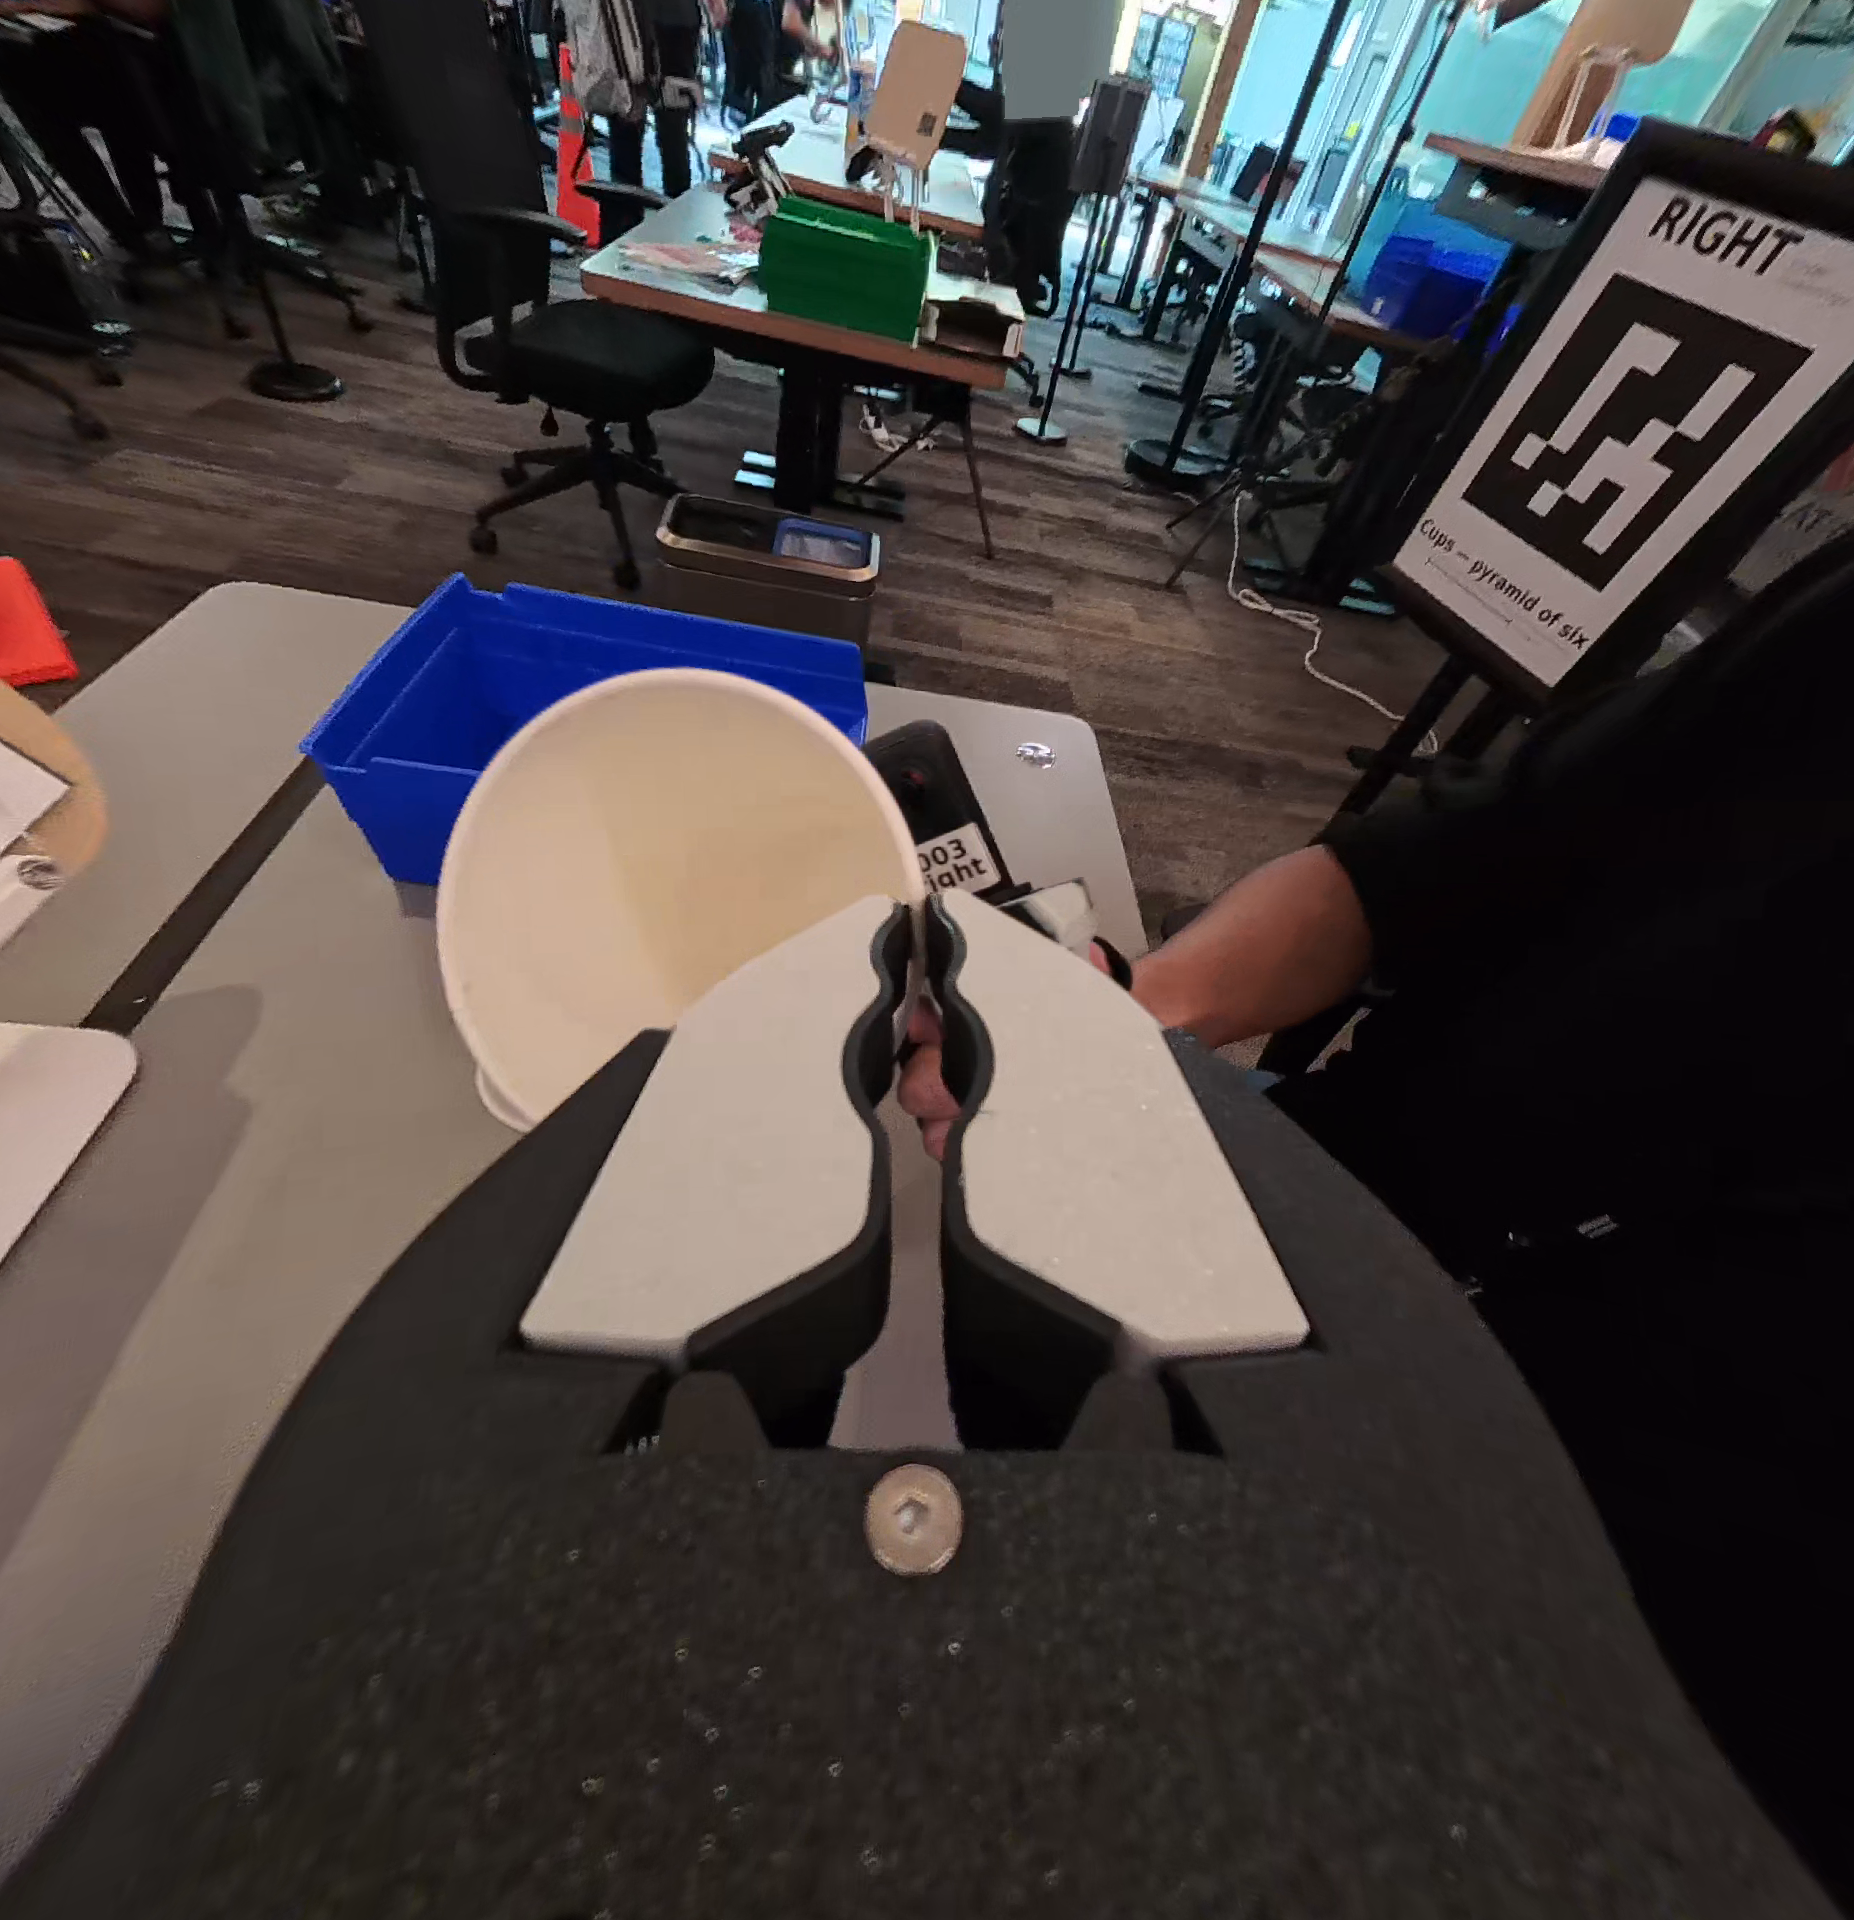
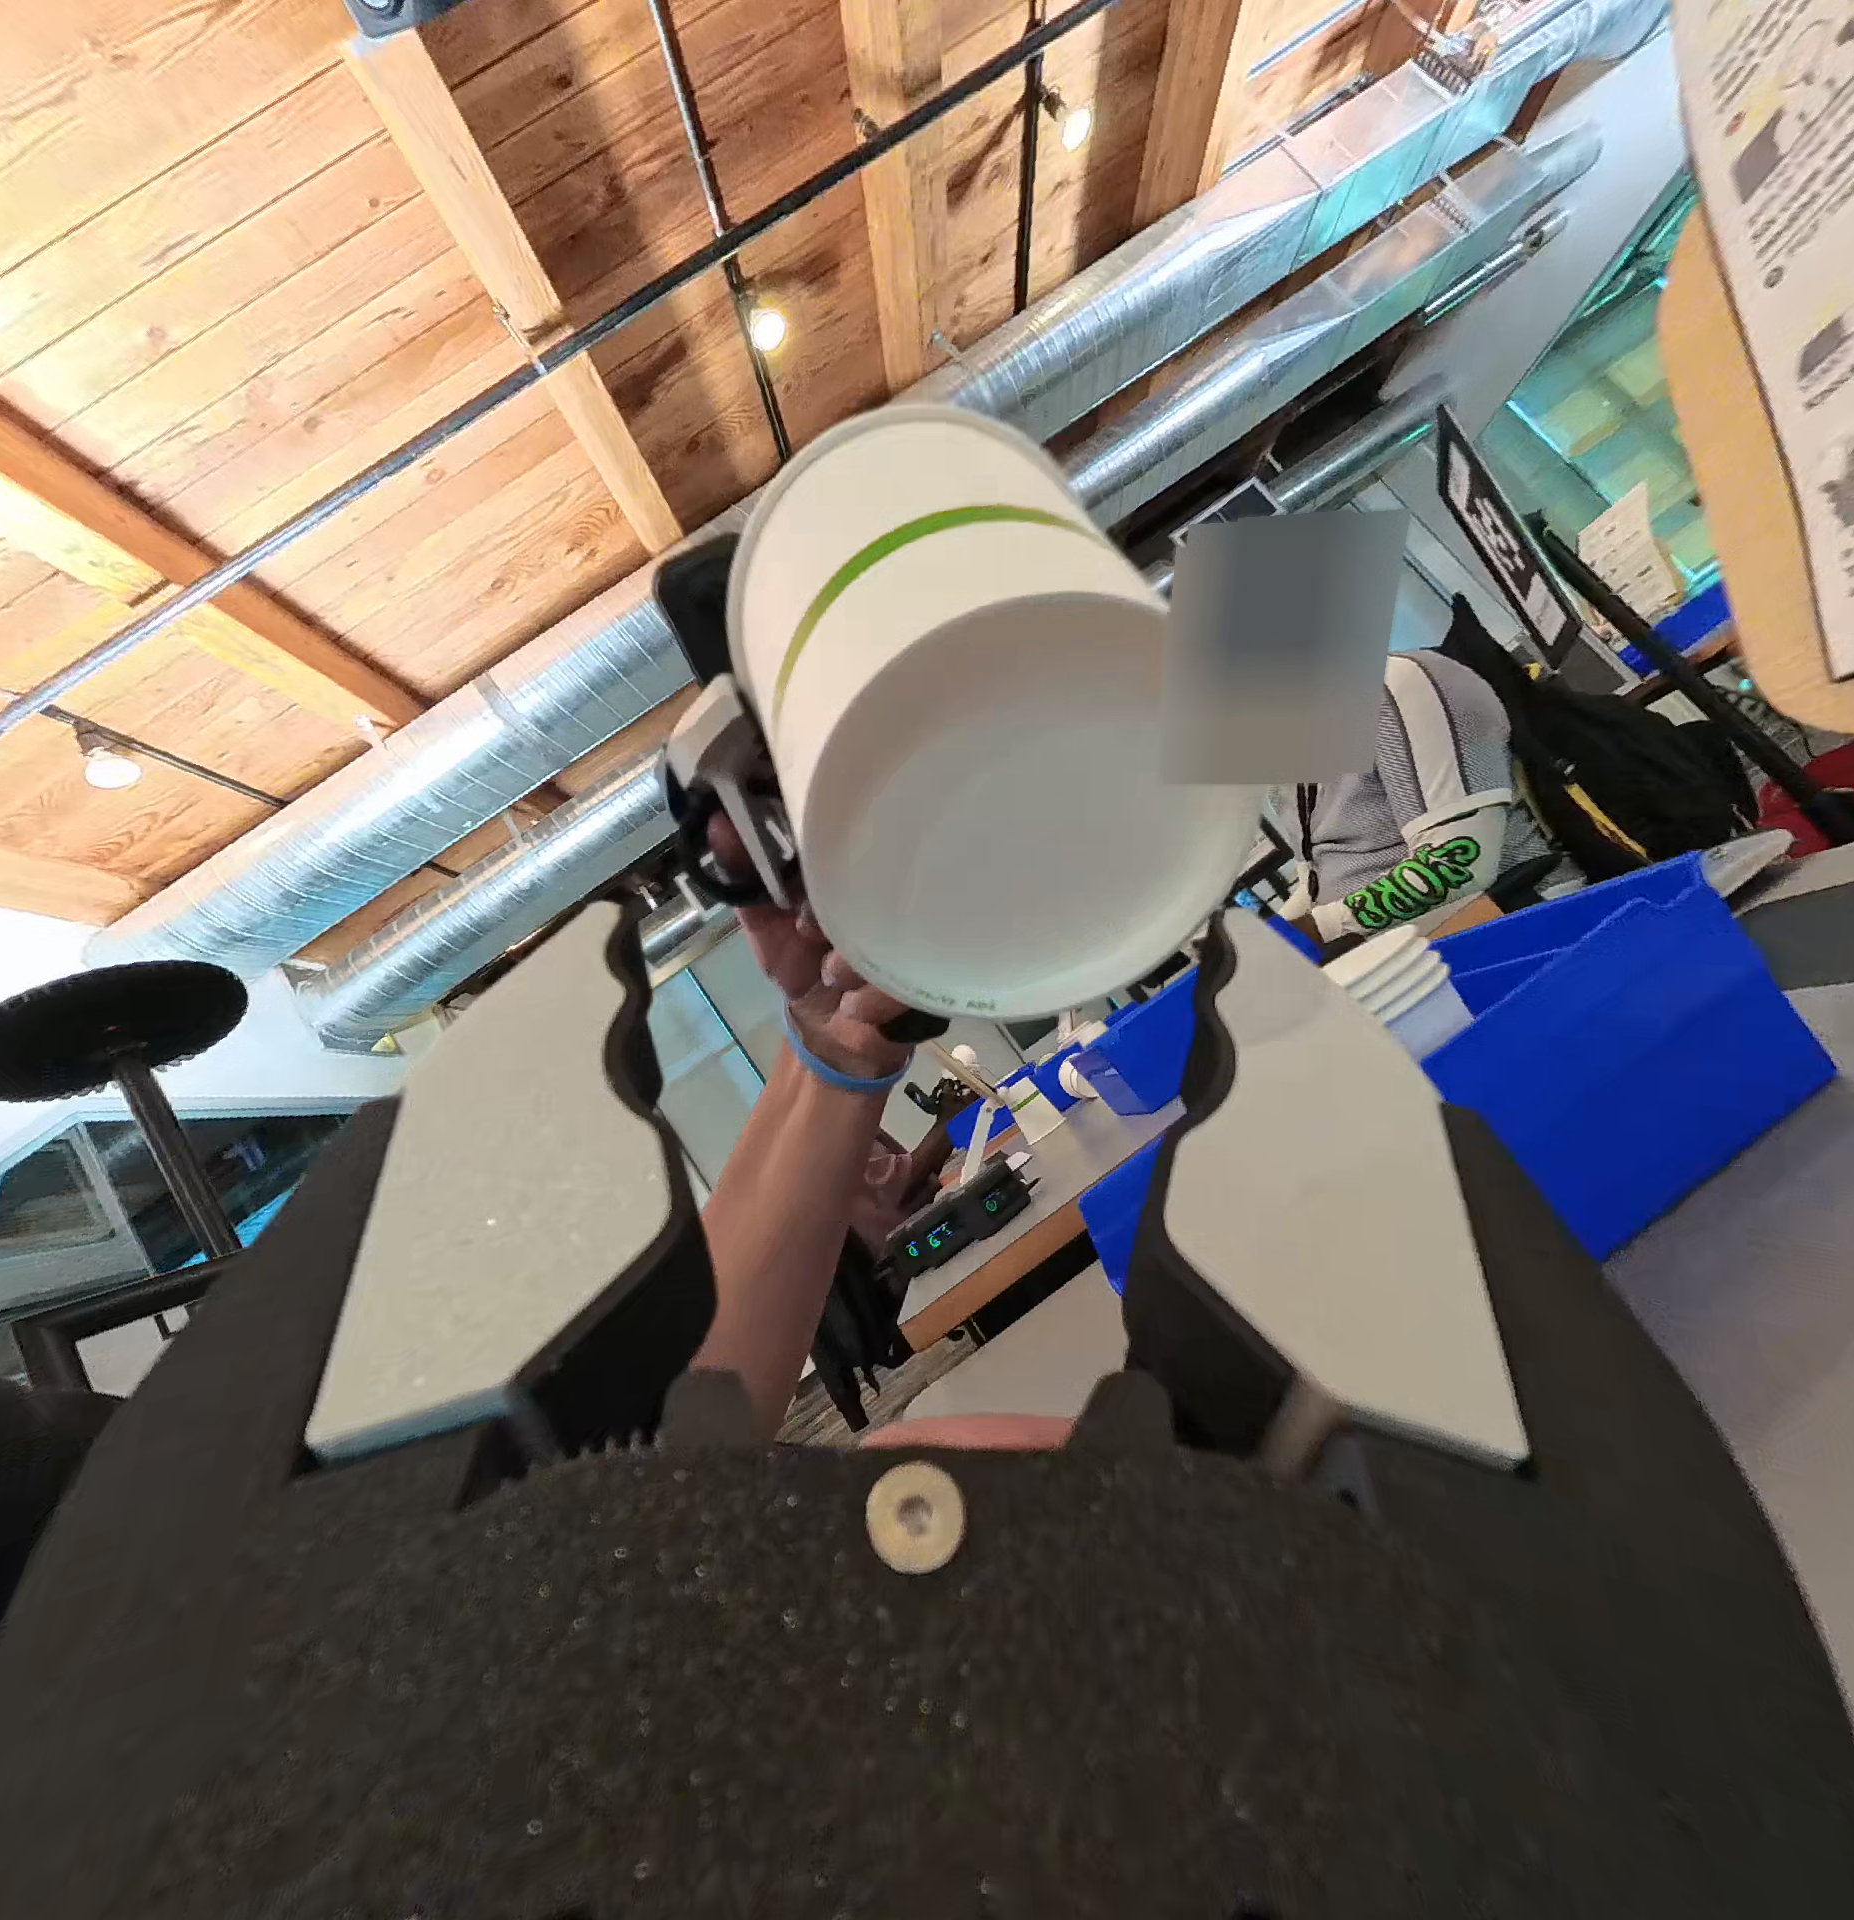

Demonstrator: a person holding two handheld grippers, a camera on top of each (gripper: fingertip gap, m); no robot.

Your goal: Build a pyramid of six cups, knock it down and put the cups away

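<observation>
1. Left wrist view: left gripper (image 1: 918, 920) clamped on the rim of a white paper cup (image 1: 653, 883), jaws pinched almost together with only the cup wall between them. Cup tilted, mouth toward the camera, held above the grey table (image 1: 310, 1091). Possibly a second cup nested under it, judging by a doubled edge at the bottom; cannot tell for sure

2. Same view: blue bin (image 1: 455, 717) just behind the cup at the far side of the table, open side up. Right gripper (image 1: 959, 831) partly hidden close behind the cup's right edge

3. Right wrist view: right gripper (image 2: 918, 940) with jaws spread wide, holding nothing. Cup (image 2: 964, 748) hanging just past the fingertips, base toward the camera, green stripe round its wall. Blue bin (image 2: 1629, 1018) at the right, a stack of cups (image 2: 1396, 971) showing by its near wall

4. Judgement: put-away stage, cups being gathered into the bin

5. To do well: bring the open jaws around the cup's lower body, close gently to avoid crushing the paper wall; release the rim pinch only once the second hold is firm; lower into the bin mouth-aligned with the stack
</observation>
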